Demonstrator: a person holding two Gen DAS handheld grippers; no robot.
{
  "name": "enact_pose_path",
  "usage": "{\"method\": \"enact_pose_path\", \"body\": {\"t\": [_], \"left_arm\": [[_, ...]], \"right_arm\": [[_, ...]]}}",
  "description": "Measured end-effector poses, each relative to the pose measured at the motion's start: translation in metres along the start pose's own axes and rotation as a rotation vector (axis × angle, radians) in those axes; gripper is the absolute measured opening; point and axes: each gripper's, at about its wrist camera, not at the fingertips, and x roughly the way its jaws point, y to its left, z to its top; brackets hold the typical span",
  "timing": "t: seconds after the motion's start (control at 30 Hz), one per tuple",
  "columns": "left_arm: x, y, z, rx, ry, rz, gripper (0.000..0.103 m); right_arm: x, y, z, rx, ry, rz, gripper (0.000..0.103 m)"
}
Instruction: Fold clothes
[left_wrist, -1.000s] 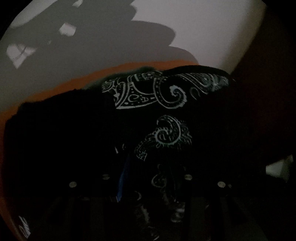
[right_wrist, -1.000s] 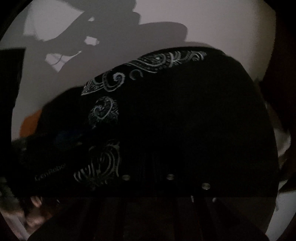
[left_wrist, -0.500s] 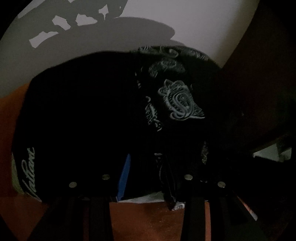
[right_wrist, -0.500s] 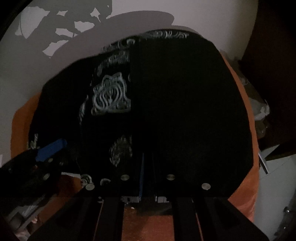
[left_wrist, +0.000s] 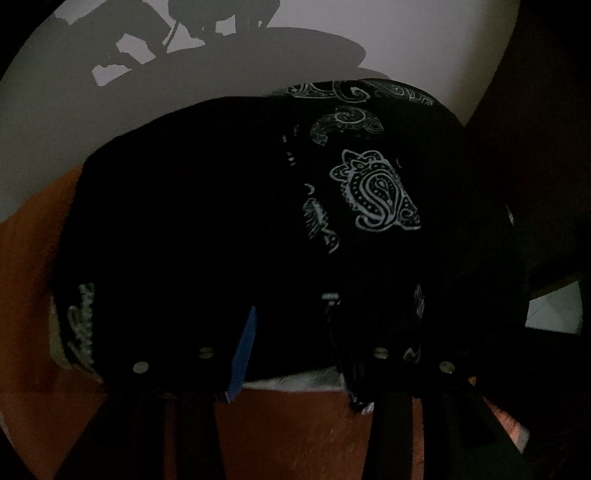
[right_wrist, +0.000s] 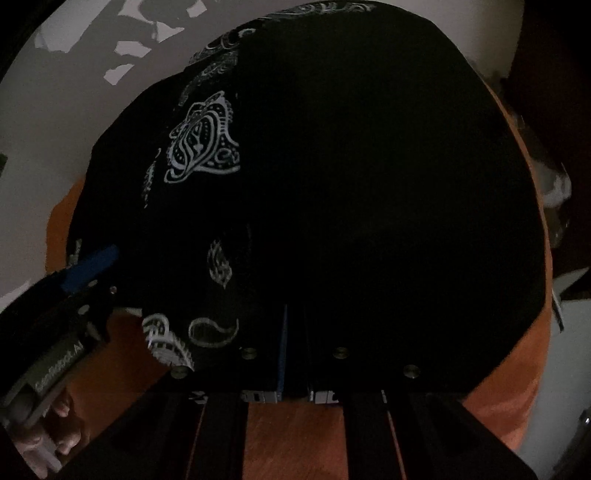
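A black garment (left_wrist: 207, 229) with white paisley print lies folded on an orange surface (left_wrist: 295, 428). My left gripper (left_wrist: 304, 328) stands at its near edge, and its jaws are opening. Black cloth lies between the fingers, and the inner face of the blue pad (left_wrist: 242, 354) shows bare. From the right wrist, the same garment (right_wrist: 369, 184) fills the view, with the left gripper (right_wrist: 92, 273) at its left edge. My right gripper (right_wrist: 295, 332) is shut on the garment's near hem, its fingers almost together. The scene is very dim.
The orange surface (right_wrist: 288, 435) reaches past the garment in front and to the right. Behind it is a pale wall (left_wrist: 424, 37) with cast shadows. A hand (right_wrist: 48, 432) holds the left gripper. Whitish clutter (right_wrist: 554, 184) sits at the right edge.
The garment has come down onto the orange surface. It hid the left fingers before; its near edge now lies across them. Bare orange shows in front of both grippers.
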Motion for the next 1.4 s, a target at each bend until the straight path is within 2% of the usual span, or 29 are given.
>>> {"method": "enact_pose_path", "body": {"t": [0.13, 0.37, 0.43, 0.5, 0.57, 0.67, 0.73, 0.8, 0.87, 0.97, 1.07, 1.17, 1.33, 1.4], "left_arm": [[-0.015, 0.006, -0.006, 0.012, -0.002, 0.005, 0.044], [-0.032, 0.026, -0.015, -0.052, 0.015, -0.07, 0.044], [-0.037, 0.039, -0.027, -0.071, 0.026, -0.073, 0.044], [-0.037, 0.049, -0.03, -0.085, 0.04, -0.075, 0.044], [-0.045, 0.064, -0.04, -0.083, 0.056, -0.075, 0.044], [-0.077, 0.095, -0.065, -0.083, 0.077, -0.104, 0.044], [-0.099, 0.114, -0.077, -0.078, 0.084, -0.128, 0.046], [-0.126, 0.134, -0.084, -0.069, 0.082, -0.131, 0.054], [-0.154, 0.156, -0.09, -0.071, 0.067, -0.136, 0.056], [-0.192, 0.182, -0.099, -0.074, 0.031, -0.139, 0.057], [-0.234, 0.196, -0.116, -0.039, -0.031, -0.133, 0.058], [-0.264, 0.203, -0.132, -0.052, -0.07, -0.156, 0.059], [-0.302, 0.203, -0.173, -0.094, -0.106, -0.14, 0.06], [-0.319, 0.202, -0.199, -0.125, -0.104, -0.117, 0.06]], "right_arm": [[-0.009, -0.003, 0.002, 0.015, 0.016, 0.013, 0.007], [-0.024, 0.012, 0.004, -0.026, 0.032, -0.026, 0.008], [-0.029, 0.023, 0.001, -0.042, 0.019, -0.036, 0.013], [-0.034, 0.037, -0.003, -0.065, 0.003, -0.062, 0.026], [-0.039, 0.054, -0.01, -0.073, -0.016, -0.093, 0.027], [-0.065, 0.072, -0.039, -0.06, -0.013, -0.114, 0.027], [-0.1, 0.105, -0.069, -0.07, -0.04, -0.137, 0.027], [-0.131, 0.135, -0.087, -0.095, -0.079, -0.184, 0.028], [-0.155, 0.153, -0.103, -0.099, -0.101, -0.203, 0.031], [-0.177, 0.2, -0.113, -0.095, -0.161, -0.241, 0.035], [-0.214, 0.228, -0.132, -0.085, -0.235, -0.237, 0.035], [-0.243, 0.253, -0.16, -0.102, -0.299, -0.244, 0.039], [-0.27, 0.263, -0.214, -0.113, -0.324, -0.184, 0.039], [-0.279, 0.262, -0.24, -0.125, -0.311, -0.189, 0.039]]}}
